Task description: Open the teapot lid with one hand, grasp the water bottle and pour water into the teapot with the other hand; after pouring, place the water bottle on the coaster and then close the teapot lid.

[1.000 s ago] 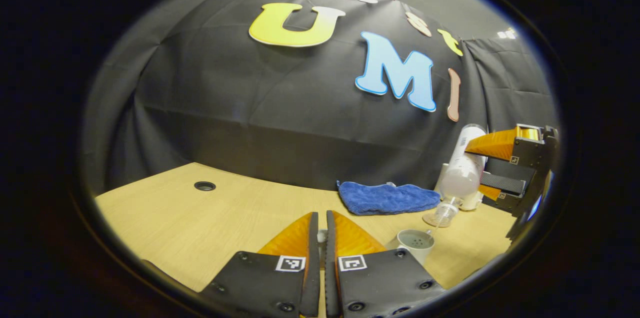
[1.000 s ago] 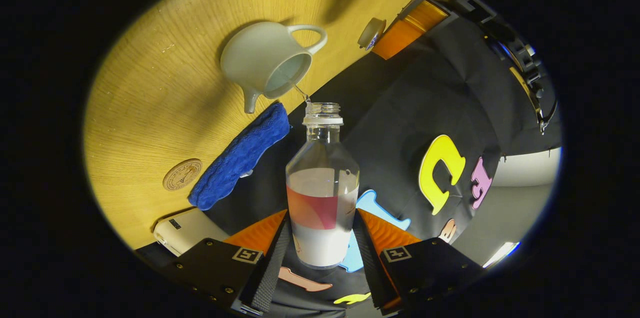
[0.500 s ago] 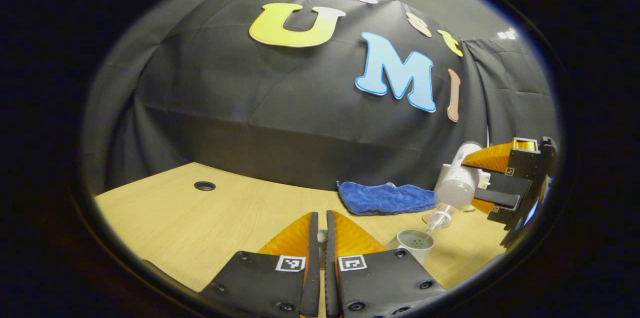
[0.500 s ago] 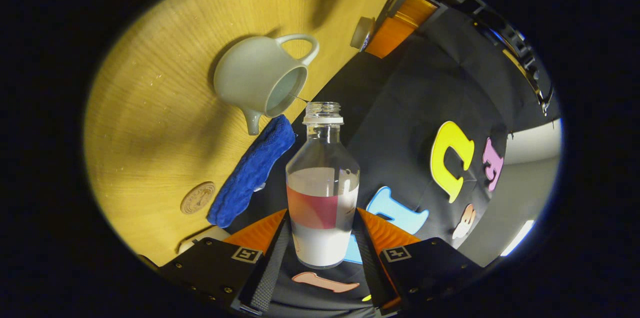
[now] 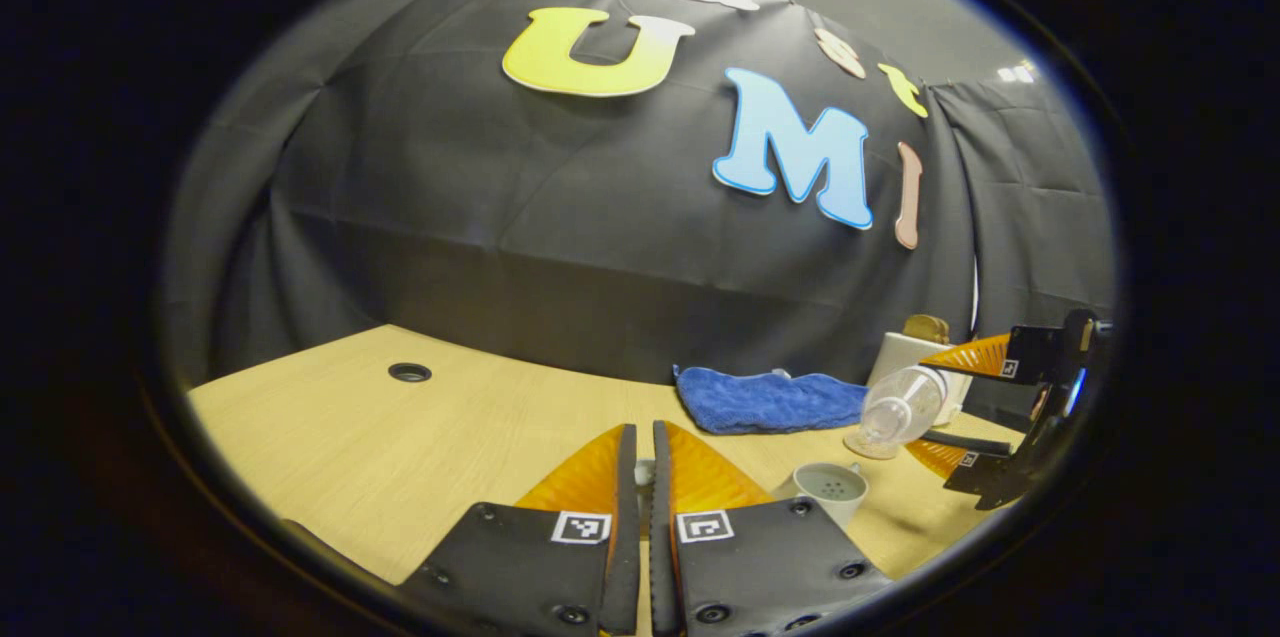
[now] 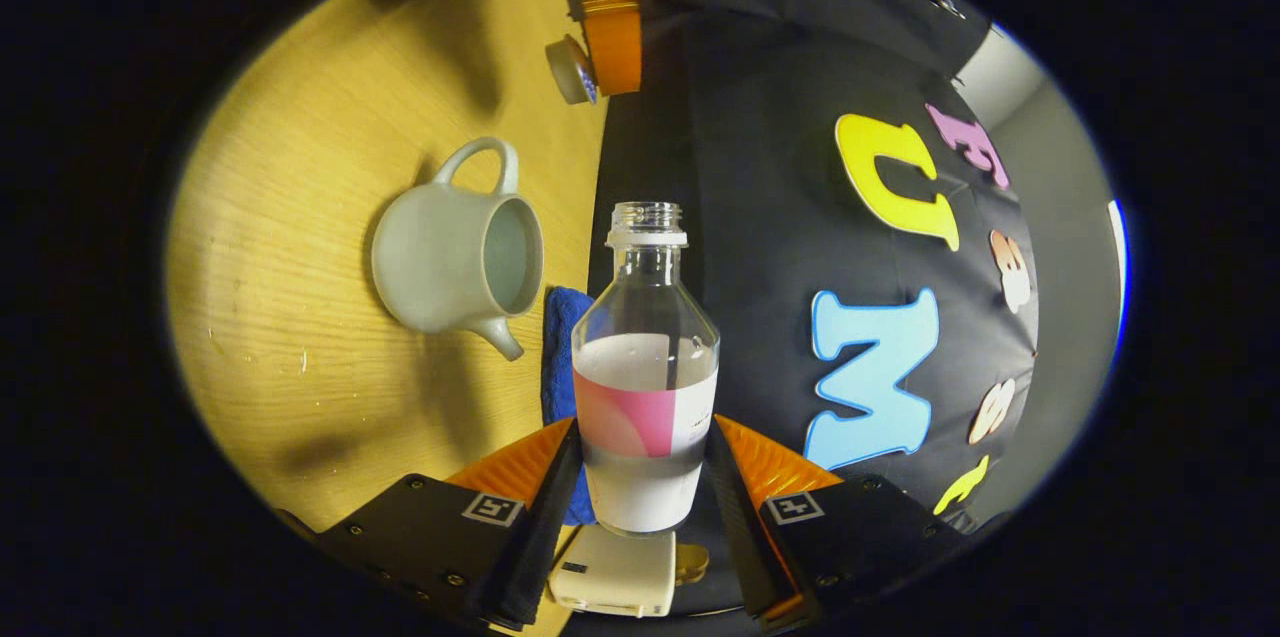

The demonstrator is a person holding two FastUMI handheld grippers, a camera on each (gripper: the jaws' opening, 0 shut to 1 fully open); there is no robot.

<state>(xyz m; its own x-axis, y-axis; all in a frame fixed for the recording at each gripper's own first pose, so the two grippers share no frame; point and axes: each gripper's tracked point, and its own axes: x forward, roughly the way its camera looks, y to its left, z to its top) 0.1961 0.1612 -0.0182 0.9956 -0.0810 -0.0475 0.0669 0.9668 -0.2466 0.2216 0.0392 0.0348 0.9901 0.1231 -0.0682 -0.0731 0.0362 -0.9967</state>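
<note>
Right gripper [image 6: 645, 477] has both fingers pressed on the sides of the water bottle [image 6: 645, 377], low on its body. That bottle has no cap and some water inside, and in the left gripper view it lies tipped on its side [image 5: 897, 402] above the table [image 5: 400, 437]. Just past its open mouth sits the teapot [image 6: 450, 262] with its top open (spout toward the blue cloth [image 6: 562, 357]). Left gripper [image 5: 640, 462] has its fingers almost together, with something small and pale between them. In the right gripper view, the teapot lid [image 6: 572, 72] sits at that gripper's tips.
</note>
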